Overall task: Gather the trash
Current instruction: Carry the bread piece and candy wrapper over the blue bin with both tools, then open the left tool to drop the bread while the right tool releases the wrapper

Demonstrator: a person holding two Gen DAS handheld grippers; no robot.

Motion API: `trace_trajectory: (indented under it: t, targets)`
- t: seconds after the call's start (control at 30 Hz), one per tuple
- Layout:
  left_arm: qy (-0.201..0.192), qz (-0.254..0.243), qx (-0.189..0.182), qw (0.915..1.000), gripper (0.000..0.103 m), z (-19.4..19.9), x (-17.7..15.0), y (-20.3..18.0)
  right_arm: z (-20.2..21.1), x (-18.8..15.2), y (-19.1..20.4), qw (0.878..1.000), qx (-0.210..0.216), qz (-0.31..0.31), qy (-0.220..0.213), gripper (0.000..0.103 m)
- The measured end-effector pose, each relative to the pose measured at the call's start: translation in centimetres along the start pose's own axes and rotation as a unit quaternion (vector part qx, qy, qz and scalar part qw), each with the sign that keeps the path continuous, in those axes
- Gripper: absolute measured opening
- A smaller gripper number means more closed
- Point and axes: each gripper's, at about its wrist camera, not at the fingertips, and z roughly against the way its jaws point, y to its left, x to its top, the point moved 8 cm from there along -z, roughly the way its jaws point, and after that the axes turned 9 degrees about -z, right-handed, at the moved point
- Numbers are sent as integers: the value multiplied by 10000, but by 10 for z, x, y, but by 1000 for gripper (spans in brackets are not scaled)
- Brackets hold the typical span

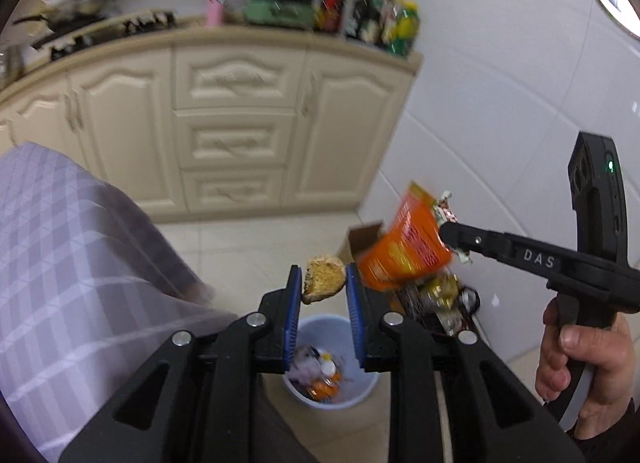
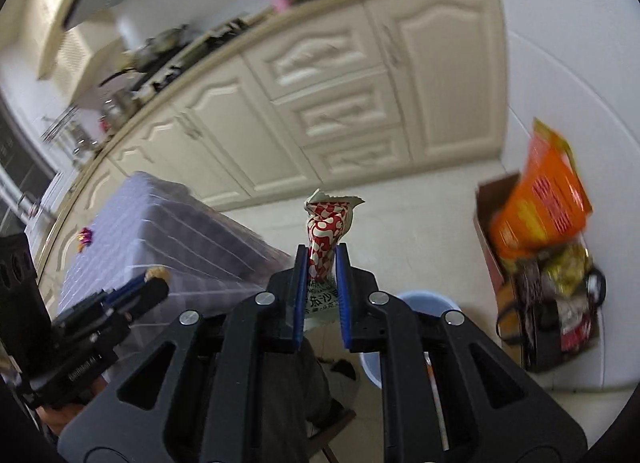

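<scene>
My left gripper [image 1: 323,278] is shut on a brown piece of bread [image 1: 323,278] and holds it above the light blue trash bin [image 1: 360,391], which has wrappers inside. My right gripper [image 2: 322,253] is shut on a crumpled red-and-white wrapper [image 2: 326,229]. The right gripper also shows in the left wrist view [image 1: 450,237], to the right of the bread and higher than the bin. The bin rim shows in the right wrist view [image 2: 424,299], just right of and below the fingers. The left gripper with the bread shows there too [image 2: 154,277], at the left.
A table with a lilac checked cloth [image 1: 72,255] stands at the left. A cardboard box [image 1: 362,241] and an orange bag [image 1: 404,251] with other packets stand by the white tiled wall at the right. Cream kitchen cabinets [image 1: 236,135] stand behind.
</scene>
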Motion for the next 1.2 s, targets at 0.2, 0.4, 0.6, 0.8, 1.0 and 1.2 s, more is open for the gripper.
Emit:
trace_trajectory:
  t: [0.2,0.4,0.6,0.8,1.0,1.2]
  targets:
    - [697,-113,-436,9965,21,-69,-33,-31,-31,-19,-46,9980,-180,-471,381,14]
    - [1245,-110,-597,9904,22,-118,-57,-43,-56,-34,-77,9940,-299,-814,668,14]
    - [1557,-25,-748,9850,22,-148,-66,-45,-79,-42,-93,9905,-320,-1001,887,17]
    - [1554,154,-489,9865,86,-154,-65,-29,-93,-55,-113,9849,-569,-1328,951,84]
    - [1305,115,-184,9912,92,-129,-50,-13,-90,-57,-120,9818,-678,-1501,948,97]
    - [917,130,-33,9957,93,-98,-28,-8,-82,-48,-111,9835,-741,-1426,829,97]
